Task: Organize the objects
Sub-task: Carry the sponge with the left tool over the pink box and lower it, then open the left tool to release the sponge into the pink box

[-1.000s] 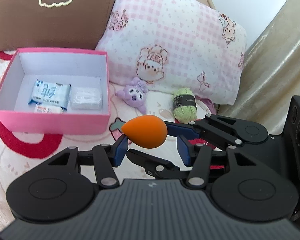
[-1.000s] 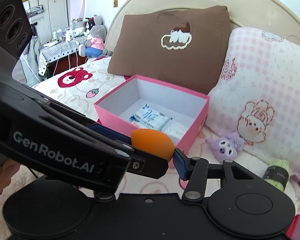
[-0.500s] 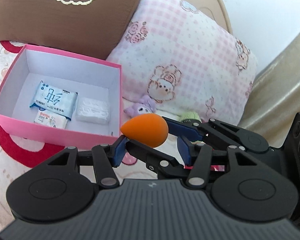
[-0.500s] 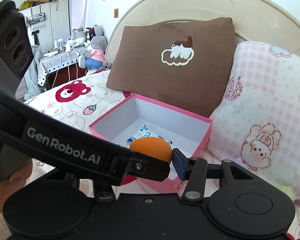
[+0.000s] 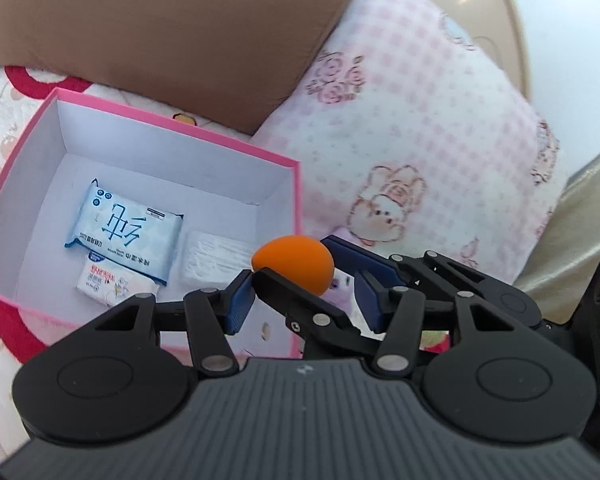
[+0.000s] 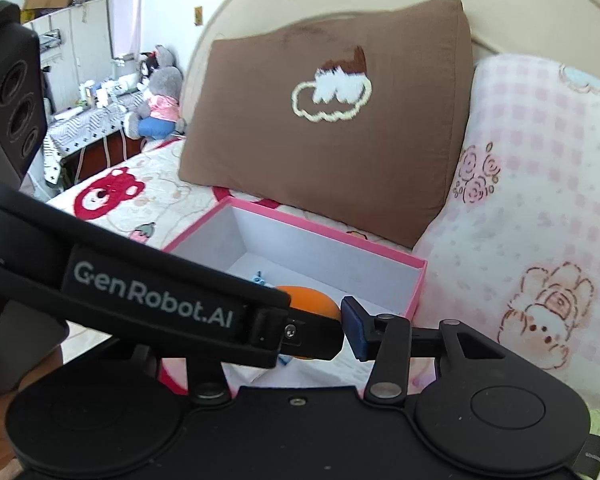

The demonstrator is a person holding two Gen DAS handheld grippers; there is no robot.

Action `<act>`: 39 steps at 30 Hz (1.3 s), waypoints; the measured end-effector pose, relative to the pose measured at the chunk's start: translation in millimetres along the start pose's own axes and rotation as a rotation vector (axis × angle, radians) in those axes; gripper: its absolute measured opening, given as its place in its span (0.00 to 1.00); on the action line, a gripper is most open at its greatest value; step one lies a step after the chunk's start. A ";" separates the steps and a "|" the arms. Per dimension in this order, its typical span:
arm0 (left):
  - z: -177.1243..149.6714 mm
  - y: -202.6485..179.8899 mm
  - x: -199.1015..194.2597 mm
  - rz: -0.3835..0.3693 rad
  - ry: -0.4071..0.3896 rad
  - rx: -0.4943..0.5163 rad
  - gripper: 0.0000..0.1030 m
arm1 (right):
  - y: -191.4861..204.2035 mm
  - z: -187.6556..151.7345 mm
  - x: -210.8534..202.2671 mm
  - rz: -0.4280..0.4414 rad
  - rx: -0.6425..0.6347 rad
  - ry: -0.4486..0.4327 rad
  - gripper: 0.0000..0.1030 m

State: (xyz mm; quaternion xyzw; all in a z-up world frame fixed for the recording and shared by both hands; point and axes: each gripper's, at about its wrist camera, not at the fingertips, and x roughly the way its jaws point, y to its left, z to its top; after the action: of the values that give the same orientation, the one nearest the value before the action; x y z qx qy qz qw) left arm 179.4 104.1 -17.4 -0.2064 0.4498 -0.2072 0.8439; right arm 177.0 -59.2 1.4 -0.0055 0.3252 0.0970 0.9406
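An orange egg-shaped sponge [image 5: 294, 264] is held in my right gripper [image 5: 300, 268], whose black fingers cross in front of the left wrist camera; it also shows in the right wrist view [image 6: 310, 306]. My left gripper [image 5: 302, 302] is open and empty, with its blue pads on either side of the right gripper's fingers. The sponge hangs over the near right corner of the open pink box [image 5: 296, 184], which holds a blue tissue pack [image 5: 126, 236], a small pink-print pack [image 5: 108, 284] and a white pack [image 5: 214, 258].
A brown pillow [image 5: 160, 36] and a pink checked pillow [image 5: 420, 120] lean behind the box on the bed. The left gripper's body [image 6: 120, 280] blocks the right wrist view's left side. A plush toy [image 6: 158, 96] sits on a far side table.
Both grippers have risen and moved left toward the pink box with the sponge, which now hangs over the box's near right corner. The purple plush and green yarn have dropped out of sight.
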 end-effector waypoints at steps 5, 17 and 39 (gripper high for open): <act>22.6 20.9 38.3 0.010 0.043 -0.057 0.51 | -11.3 7.5 41.8 -0.028 0.056 0.044 0.50; 45.4 60.3 107.9 0.007 0.106 -0.176 0.49 | -32.3 12.1 118.6 -0.135 0.060 0.144 0.50; 47.4 83.5 113.9 0.002 0.007 -0.231 0.48 | -30.1 10.2 142.0 -0.171 -0.015 0.135 0.56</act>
State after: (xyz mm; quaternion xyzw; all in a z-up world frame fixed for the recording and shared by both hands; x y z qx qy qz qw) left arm 291.2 120.0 -114.6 -0.3013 0.4739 -0.1540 0.8130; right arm 298.2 -62.6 -79.2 -0.0465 0.3853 0.0183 0.9214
